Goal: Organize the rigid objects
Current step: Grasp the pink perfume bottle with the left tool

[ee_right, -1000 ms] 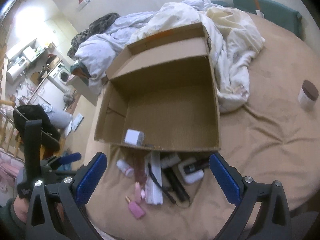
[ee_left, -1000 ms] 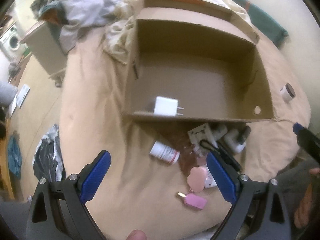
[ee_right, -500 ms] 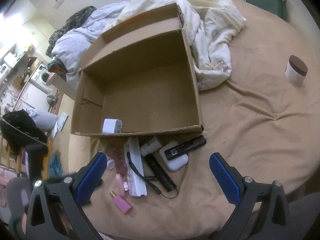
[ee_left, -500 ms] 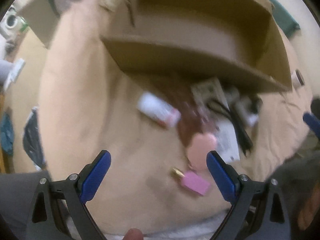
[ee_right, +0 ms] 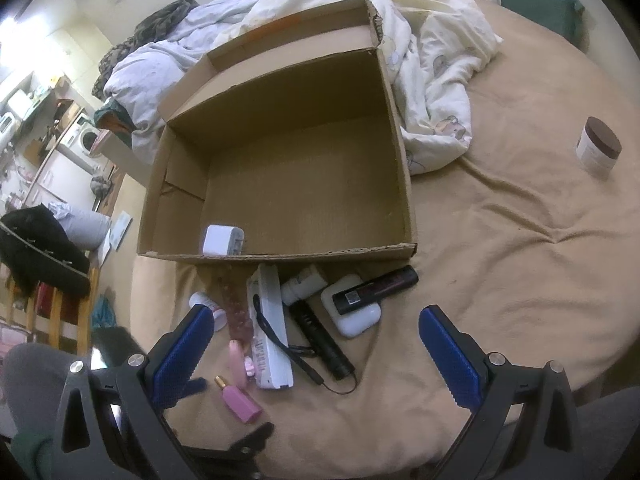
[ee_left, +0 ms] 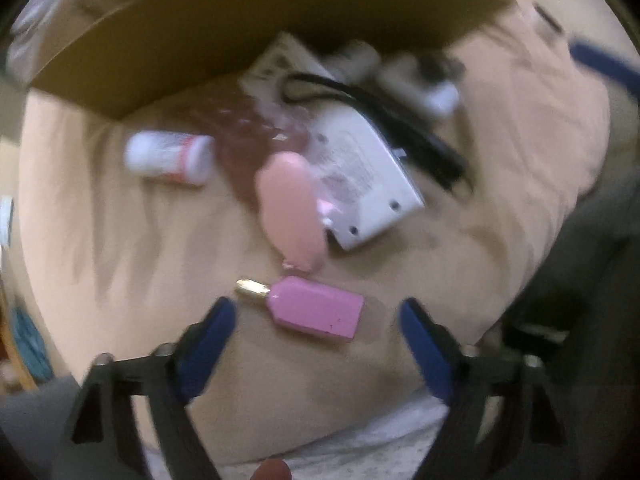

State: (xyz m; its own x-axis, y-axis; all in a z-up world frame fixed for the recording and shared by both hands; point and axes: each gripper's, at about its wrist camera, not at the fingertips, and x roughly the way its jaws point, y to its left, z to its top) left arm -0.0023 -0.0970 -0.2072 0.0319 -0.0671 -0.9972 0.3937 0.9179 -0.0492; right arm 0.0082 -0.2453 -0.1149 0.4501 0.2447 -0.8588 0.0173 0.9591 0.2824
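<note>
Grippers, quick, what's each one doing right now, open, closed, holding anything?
Left tool: open but closing, the pink perfume bottle between its fingers, not yet gripped.
Right tool: open wide, holding nothing, above the items on the bed.

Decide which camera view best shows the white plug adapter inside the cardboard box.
The right wrist view: the white plug adapter sits in clear sight in the near left corner of the cardboard box. In the left wrist view only the box's wall shows; the adapter is hidden.
</note>
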